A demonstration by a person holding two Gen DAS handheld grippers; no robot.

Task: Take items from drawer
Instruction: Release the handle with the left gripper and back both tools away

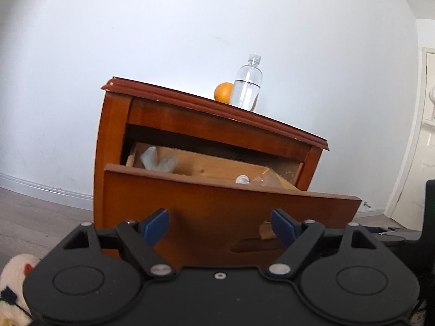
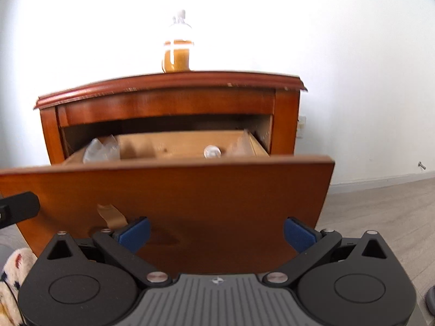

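Note:
A brown wooden nightstand has its top drawer [image 1: 217, 203] pulled open; the drawer also shows in the right wrist view [image 2: 190, 190]. Inside lie a crumpled clear plastic bag [image 1: 159, 160] at the left and a clear bottle [image 1: 243, 179] with a white cap at the right; both show in the right wrist view, the bag [image 2: 102, 149] and the bottle [image 2: 212, 152]. My left gripper [image 1: 220, 226] is open and empty, low in front of the drawer front. My right gripper [image 2: 216, 235] is open and empty, also in front of the drawer front.
On the nightstand top stand a clear water bottle [image 1: 248, 84] and an orange [image 1: 223, 92] behind it. Brown tape [image 2: 111, 216] sticks to the drawer front by a handle slot [image 1: 255, 244]. A plush toy [image 1: 13, 285] lies on the wood floor at left. A door frame [image 1: 418, 141] is at right.

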